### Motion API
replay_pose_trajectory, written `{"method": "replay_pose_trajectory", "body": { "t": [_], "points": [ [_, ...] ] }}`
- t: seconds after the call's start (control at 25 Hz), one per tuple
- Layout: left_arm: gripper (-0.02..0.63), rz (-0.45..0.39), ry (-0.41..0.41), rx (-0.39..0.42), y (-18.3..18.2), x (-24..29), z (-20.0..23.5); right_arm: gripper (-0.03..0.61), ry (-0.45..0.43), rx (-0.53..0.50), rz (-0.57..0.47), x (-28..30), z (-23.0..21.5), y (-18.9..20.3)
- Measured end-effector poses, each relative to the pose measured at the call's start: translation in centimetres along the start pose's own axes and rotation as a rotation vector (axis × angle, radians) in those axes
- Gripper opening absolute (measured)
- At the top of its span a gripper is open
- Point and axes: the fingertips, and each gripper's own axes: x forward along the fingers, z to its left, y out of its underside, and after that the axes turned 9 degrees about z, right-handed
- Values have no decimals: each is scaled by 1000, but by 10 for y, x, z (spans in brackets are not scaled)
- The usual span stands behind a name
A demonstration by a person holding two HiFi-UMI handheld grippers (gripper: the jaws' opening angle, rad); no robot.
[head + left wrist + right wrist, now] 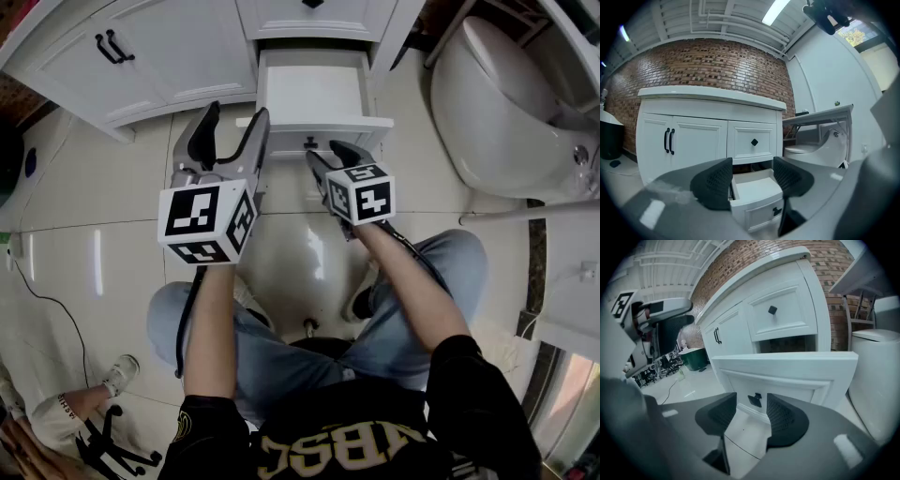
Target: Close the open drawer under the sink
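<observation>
The open white drawer (314,89) sticks out of the vanity under the sink, empty inside. Its front panel (787,373) carries a small black knob (755,400), also visible from above as the knob (310,142). My right gripper (328,153) hovers just in front of that panel. In the right gripper view the right gripper (752,408) has its jaws apart, with the knob just beyond the tips and nothing gripped. My left gripper (234,117) is at the drawer's left corner, open and empty. The left gripper (752,176) frames the drawer (757,194) between its jaws.
White vanity doors with black handles (112,47) stand left of the drawer, and a shut upper drawer (753,142) sits above it. A white toilet (506,103) is at the right. The person's knees (450,258) are below, and another person's shoe (117,373) and a cable lie at lower left.
</observation>
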Motion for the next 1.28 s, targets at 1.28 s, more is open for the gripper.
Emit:
{"method": "replay_pose_trajectory", "body": {
  "t": [1.28],
  "points": [
    [273,163,-32,-121,70,141,79,83,61,-188,-22,129,-85,-106]
  ]
}}
